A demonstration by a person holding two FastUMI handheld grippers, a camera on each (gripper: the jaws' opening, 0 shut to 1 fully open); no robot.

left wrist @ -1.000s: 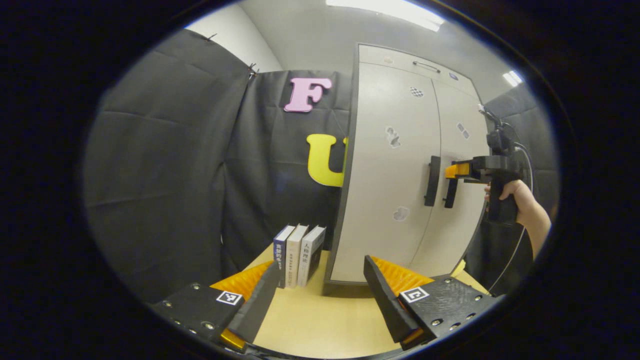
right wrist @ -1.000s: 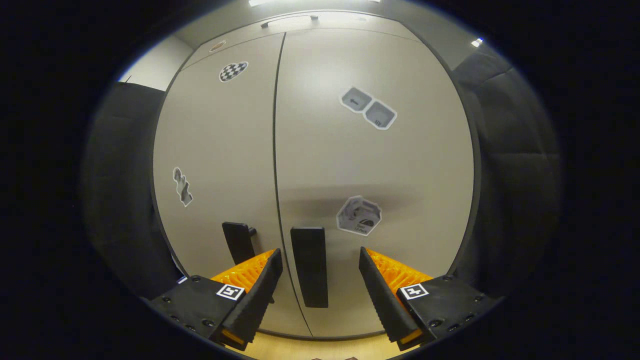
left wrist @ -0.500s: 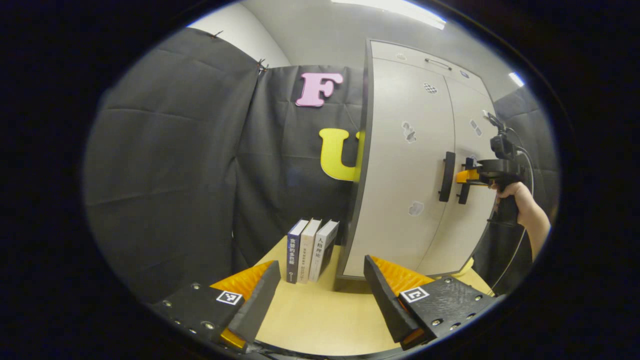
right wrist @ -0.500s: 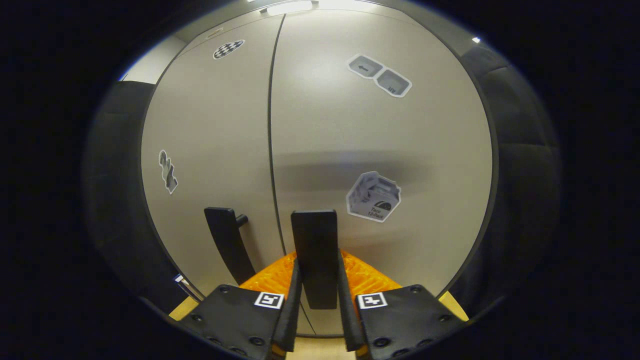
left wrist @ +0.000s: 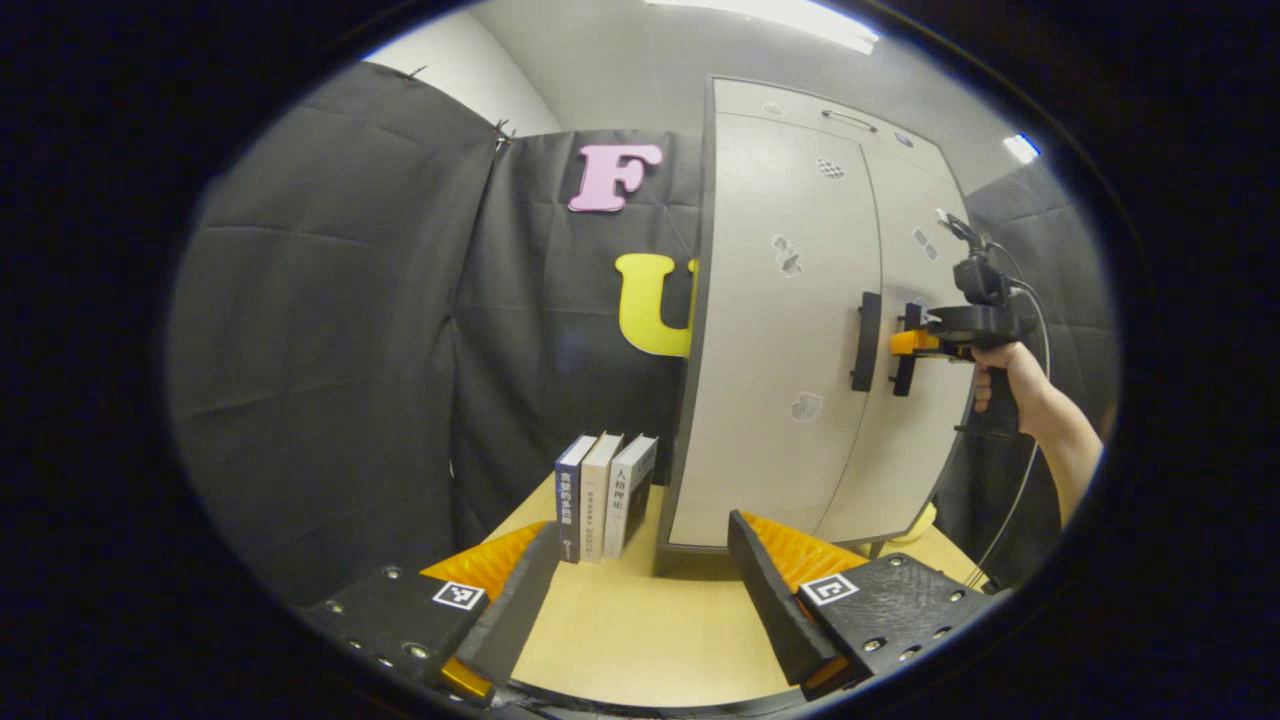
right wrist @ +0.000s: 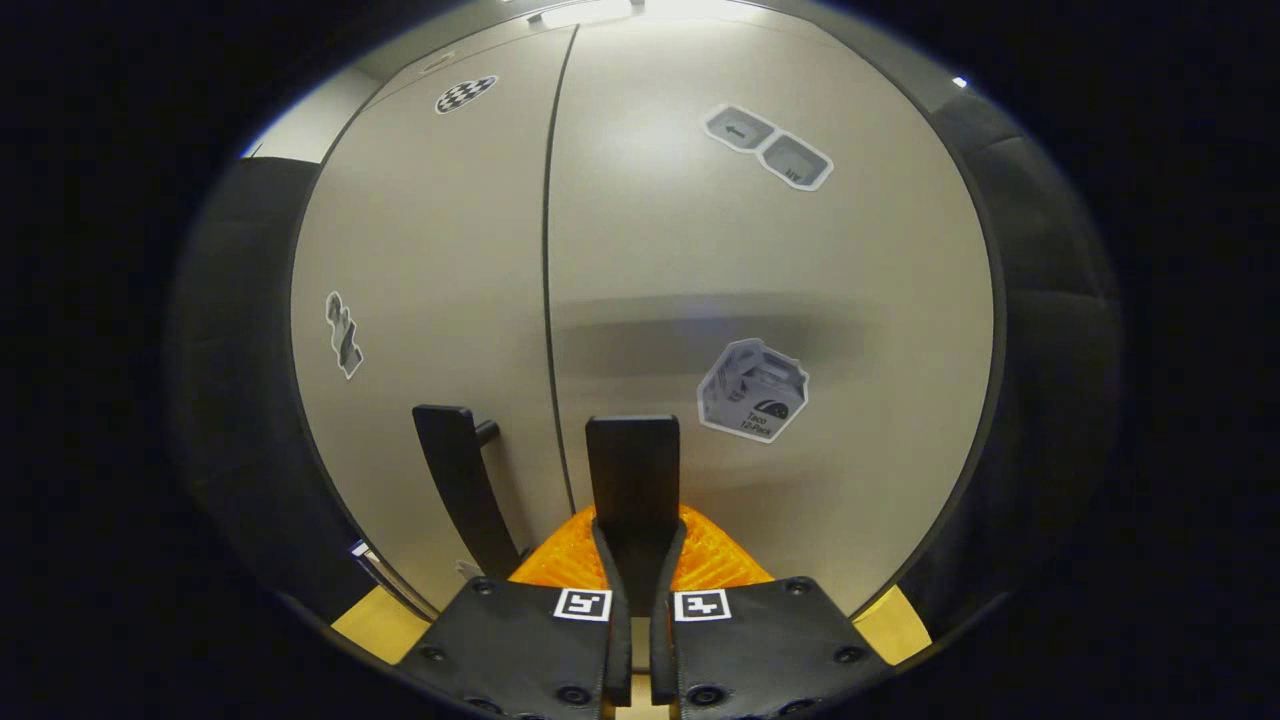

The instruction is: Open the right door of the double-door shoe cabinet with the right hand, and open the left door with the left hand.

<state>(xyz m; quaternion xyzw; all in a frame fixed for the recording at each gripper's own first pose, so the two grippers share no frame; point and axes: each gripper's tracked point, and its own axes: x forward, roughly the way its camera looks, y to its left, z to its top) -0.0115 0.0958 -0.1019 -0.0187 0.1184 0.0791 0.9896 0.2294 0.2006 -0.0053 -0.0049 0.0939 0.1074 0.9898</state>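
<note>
Two tools | my right tool (right wrist: 631, 610) clenches the right door handle (right wrist: 632, 470), ready to pull | my left tool (left wrist: 640, 590) released, waiting over the worktop (left wrist: 640, 640)

Pale grey shoe cabinet (right wrist: 640, 260) upright on table — both doors shut.

This is a staged recording booth, not a lived-in home: black cloth (left wrist: 330, 330) hangs as walls around a light wooden table (left wrist: 640, 630). A pale double-door shoe cabinet (left wrist: 775, 330) stands on the tabletop with three books (left wrist: 603, 495) upright beside it, under ceiling strip lights (left wrist: 790, 20).
</note>
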